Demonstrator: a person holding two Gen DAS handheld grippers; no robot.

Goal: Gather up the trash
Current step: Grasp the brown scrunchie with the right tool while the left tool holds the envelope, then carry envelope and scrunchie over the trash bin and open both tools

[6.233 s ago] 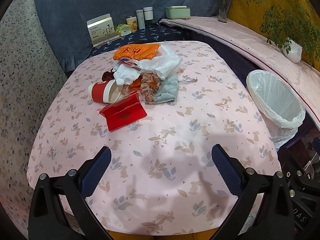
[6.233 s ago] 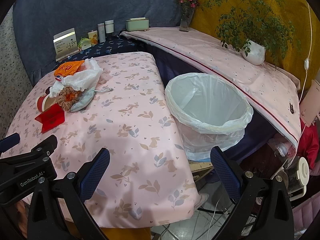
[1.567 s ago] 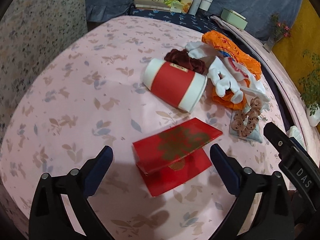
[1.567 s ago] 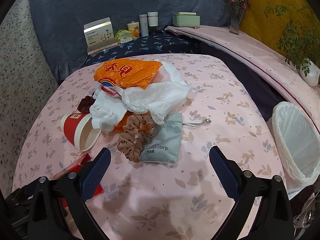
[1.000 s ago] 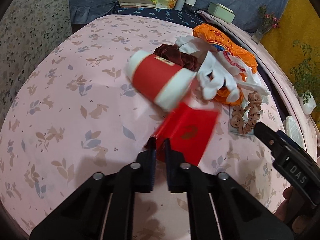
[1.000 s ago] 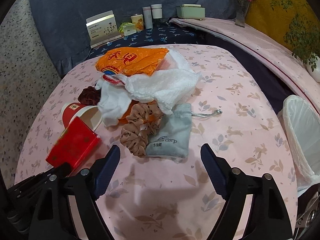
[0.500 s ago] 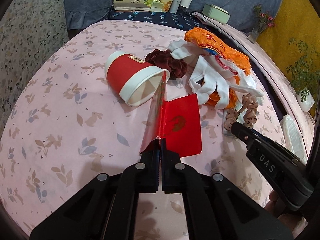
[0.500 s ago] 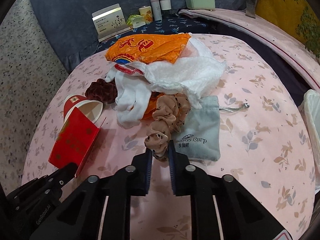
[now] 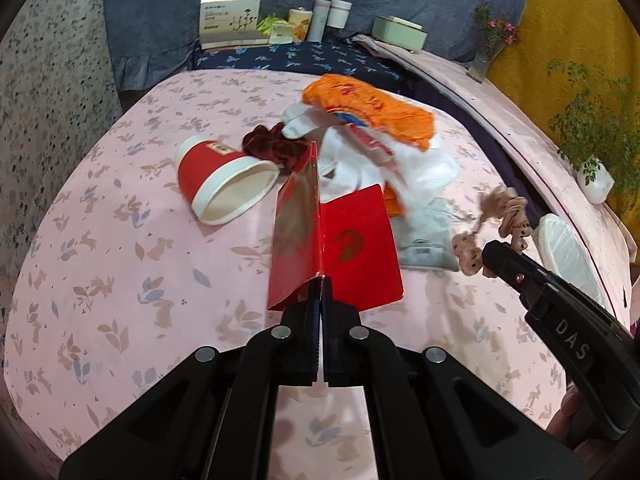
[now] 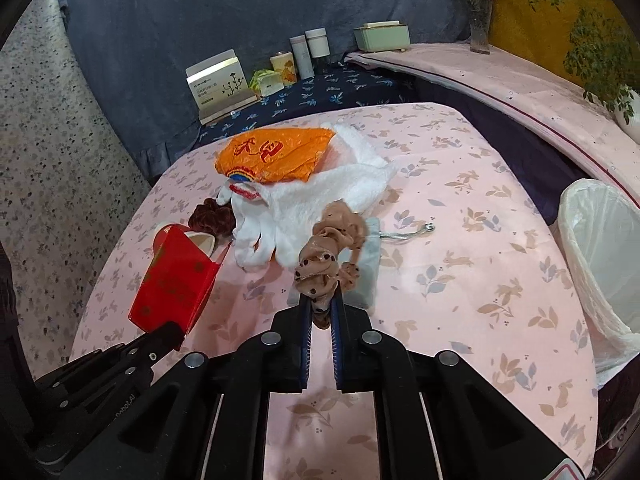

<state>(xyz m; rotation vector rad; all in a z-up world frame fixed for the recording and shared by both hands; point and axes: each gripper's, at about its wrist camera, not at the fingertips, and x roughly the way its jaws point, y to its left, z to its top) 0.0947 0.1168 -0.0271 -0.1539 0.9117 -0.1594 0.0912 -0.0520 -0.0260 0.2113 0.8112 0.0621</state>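
Observation:
My left gripper (image 9: 320, 280) is shut on the folded red card (image 9: 352, 248), which stands up off the pink tablecloth (image 9: 120, 240); the card (image 10: 176, 280) also shows at the left of the right wrist view. My right gripper (image 10: 322, 300) is shut on the tan dotted scrunchie (image 10: 332, 248), lifted above the grey pouch (image 10: 370, 276); the scrunchie (image 9: 500, 216) hangs from that gripper in the left wrist view. A red paper cup (image 9: 220, 180) lies on its side. Behind it sit a maroon scrunchie (image 9: 268, 146), white gloves (image 10: 272, 228), a white bag (image 10: 352, 188) and an orange bag (image 10: 276, 156).
A bin lined with a white bag (image 10: 600, 248) stands off the table's right edge. At the back, a dark shelf holds a card box (image 10: 220, 84), bottles (image 10: 308, 50) and a green box (image 10: 382, 36). A potted plant (image 10: 608, 56) stands on the right ledge.
Both grippers have risen with their loads: the red card is higher off the cloth, and the tan scrunchie has come up off the pile and the grey pouch.

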